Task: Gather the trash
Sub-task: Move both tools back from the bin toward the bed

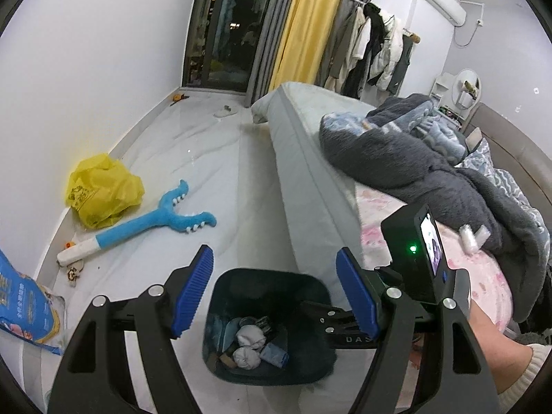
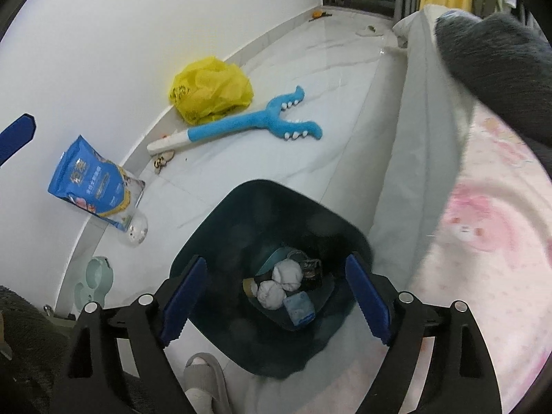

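Note:
A dark teal trash bin (image 1: 220,362) (image 2: 220,227) stands on the white floor beside the bed. It holds two white tissue balls (image 1: 250,334) (image 2: 288,272), a blue packet (image 2: 299,307) and other scraps. My left gripper (image 1: 274,293) is open and empty above the bin. My right gripper (image 2: 276,298) is open and empty over the bin's mouth; its body also shows in the left wrist view (image 1: 414,241). A small clear plastic wrapper (image 1: 472,236) lies on the bed against the grey blanket.
A yellow plastic bag (image 1: 103,193) (image 2: 210,89), a blue plush grabber toy (image 1: 155,217) (image 2: 248,127) and a blue pet-food pouch (image 1: 24,310) (image 2: 95,183) lie by the wall. The bed (image 1: 310,158) with a grey blanket (image 1: 414,158) fills the right. A slipper (image 2: 203,379) is beside the bin.

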